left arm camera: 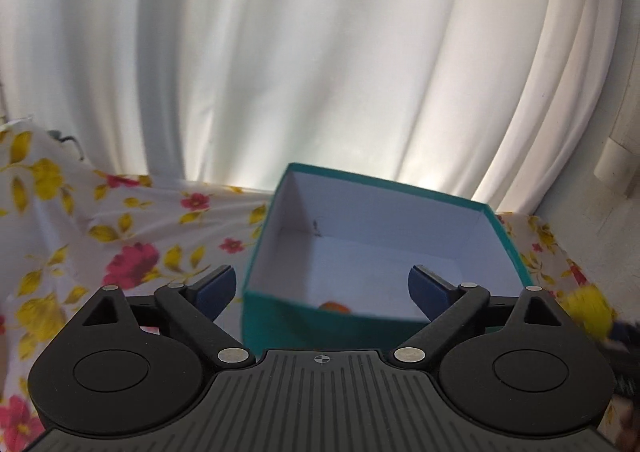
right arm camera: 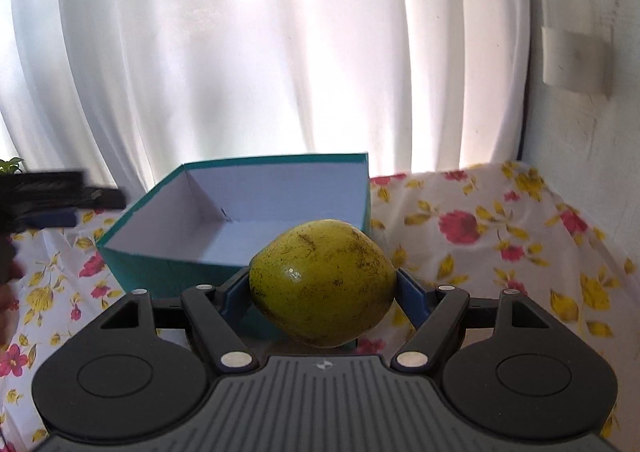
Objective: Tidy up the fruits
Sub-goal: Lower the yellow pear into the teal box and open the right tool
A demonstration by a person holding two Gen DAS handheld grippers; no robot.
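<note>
Behind everything I see a white curtain (left arm camera: 320, 52), with a floral cloth (right arm camera: 480, 232) spread below it. Ahead of both my claws sits the teal box (left arm camera: 312, 326), open-topped; an orange fruit (left arm camera: 334, 307) peeks over its near wall, just ahead of my left claw (left arm camera: 322, 290), whose fingers are spread wide with nothing between them. My right claw (right arm camera: 322, 288) clamps a yellow-green fruit (right arm camera: 322, 284), raised before the box.
</note>
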